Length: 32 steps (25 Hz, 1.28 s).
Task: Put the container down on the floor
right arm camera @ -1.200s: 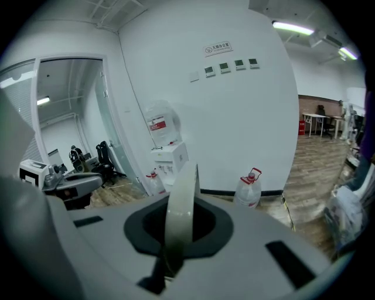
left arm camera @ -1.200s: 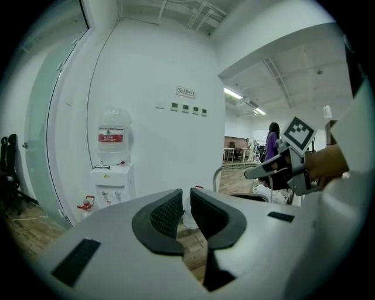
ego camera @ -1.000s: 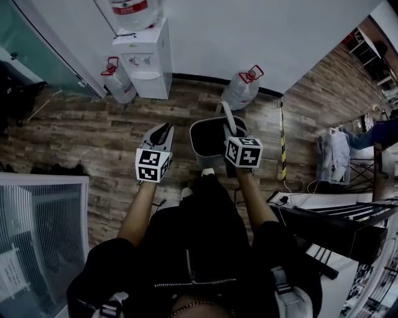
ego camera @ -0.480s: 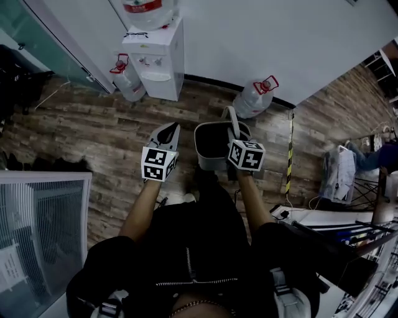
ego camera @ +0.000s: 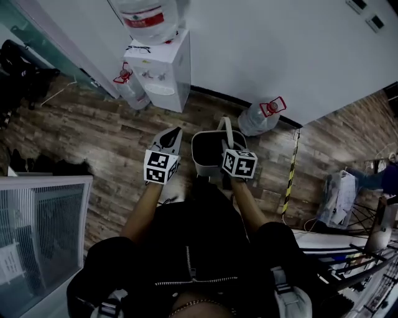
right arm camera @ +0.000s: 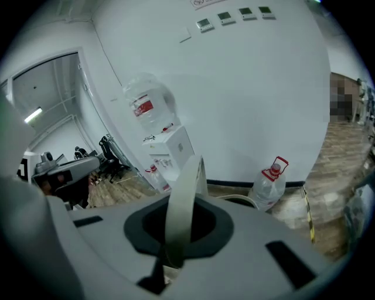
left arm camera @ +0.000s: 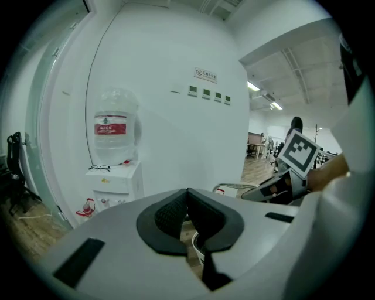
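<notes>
Container (ego camera: 202, 166), one, handle (right arm camera: 181, 199) pinched in right hand-held gripper (ego camera: 227, 149); left hand-held gripper (ego camera: 174, 131) closed, empty; three water bottles (ego camera: 151, 15) (ego camera: 129, 90) (ego camera: 260, 119)

grey container (ego camera: 206, 153), upright, handle (right arm camera: 181, 205) raised

I'm in an office. Ahead of my left gripper (ego camera: 175, 132) a bottled water dispenser (ego camera: 158, 68) stands against a white wall (ego camera: 261, 43). A spare water jug (ego camera: 261, 118) sits on the wood-plank floor (ego camera: 93, 130), and office chairs (right arm camera: 110, 153) are farther off to the left.
</notes>
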Each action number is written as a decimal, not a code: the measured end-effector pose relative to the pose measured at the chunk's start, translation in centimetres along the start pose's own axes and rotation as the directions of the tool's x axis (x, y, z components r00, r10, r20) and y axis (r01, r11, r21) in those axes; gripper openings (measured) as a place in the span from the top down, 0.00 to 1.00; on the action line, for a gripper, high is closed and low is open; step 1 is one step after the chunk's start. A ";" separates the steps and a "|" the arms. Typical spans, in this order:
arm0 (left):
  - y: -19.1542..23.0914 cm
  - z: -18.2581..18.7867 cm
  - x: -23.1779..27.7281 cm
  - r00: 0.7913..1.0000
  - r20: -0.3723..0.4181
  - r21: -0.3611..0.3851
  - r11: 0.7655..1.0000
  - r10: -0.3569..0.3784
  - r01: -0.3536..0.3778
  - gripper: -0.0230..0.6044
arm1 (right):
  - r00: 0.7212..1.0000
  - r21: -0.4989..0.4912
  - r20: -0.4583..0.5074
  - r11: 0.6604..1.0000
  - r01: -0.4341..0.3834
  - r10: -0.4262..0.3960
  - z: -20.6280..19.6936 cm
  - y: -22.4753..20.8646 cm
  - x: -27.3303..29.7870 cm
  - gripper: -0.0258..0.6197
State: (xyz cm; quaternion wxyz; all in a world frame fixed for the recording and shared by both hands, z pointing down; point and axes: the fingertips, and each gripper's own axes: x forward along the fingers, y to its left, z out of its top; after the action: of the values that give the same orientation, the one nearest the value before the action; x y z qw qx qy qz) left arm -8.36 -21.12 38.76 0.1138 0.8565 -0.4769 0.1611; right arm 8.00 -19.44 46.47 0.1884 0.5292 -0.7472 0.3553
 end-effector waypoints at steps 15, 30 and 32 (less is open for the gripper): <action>3.9 1.0 7.6 0.996 -0.068 -0.017 0.998 0.064 -0.066 0.94 | 0.985 0.026 -0.167 0.999 -0.042 0.046 4.1 -6.4 8.2 0.94; 11.8 -0.8 20.1 0.994 -0.106 0.001 1.000 -0.027 0.027 0.94 | 0.979 0.123 -0.200 0.992 -0.013 0.038 6.4 -9.1 21.6 0.94; 13.0 -2.1 22.8 0.993 -0.114 0.010 0.999 -0.036 0.038 0.94 | 0.980 0.136 -0.193 0.991 -0.015 0.042 6.3 -9.7 24.2 0.94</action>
State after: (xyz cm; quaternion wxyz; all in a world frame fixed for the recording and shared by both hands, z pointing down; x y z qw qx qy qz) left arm -8.57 -44.93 50.03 0.1387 0.8553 -0.4527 0.2103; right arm 8.66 -41.75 61.31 0.2196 0.4925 -0.7070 0.4575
